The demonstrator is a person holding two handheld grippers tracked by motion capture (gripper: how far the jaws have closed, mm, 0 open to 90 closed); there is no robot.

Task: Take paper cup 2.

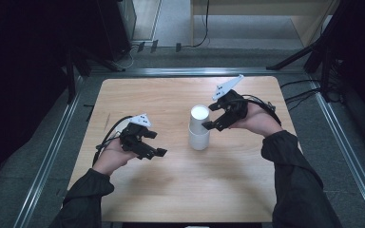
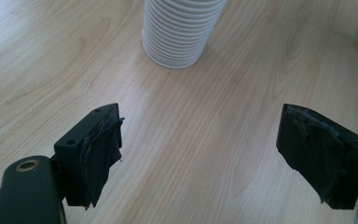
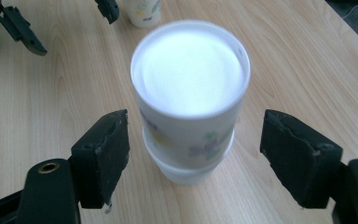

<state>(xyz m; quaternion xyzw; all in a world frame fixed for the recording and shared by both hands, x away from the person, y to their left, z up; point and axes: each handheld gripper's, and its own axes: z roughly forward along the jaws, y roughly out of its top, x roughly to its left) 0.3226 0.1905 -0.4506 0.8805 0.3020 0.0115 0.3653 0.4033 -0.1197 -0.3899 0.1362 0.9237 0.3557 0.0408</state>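
Near the tabletop's (image 1: 171,190) centre, toward its right edge: white cup stack (image 1: 199,127) upright | right gripper (image 1: 212,117) open, jaws either side of stack, not touching | left gripper (image 1: 156,144) open, empty, left of stack, apart.

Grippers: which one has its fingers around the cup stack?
The right gripper: its open fingers flank the upside-down paper cup stack, not touching it. The left gripper, also open, points at the stack from farther off.
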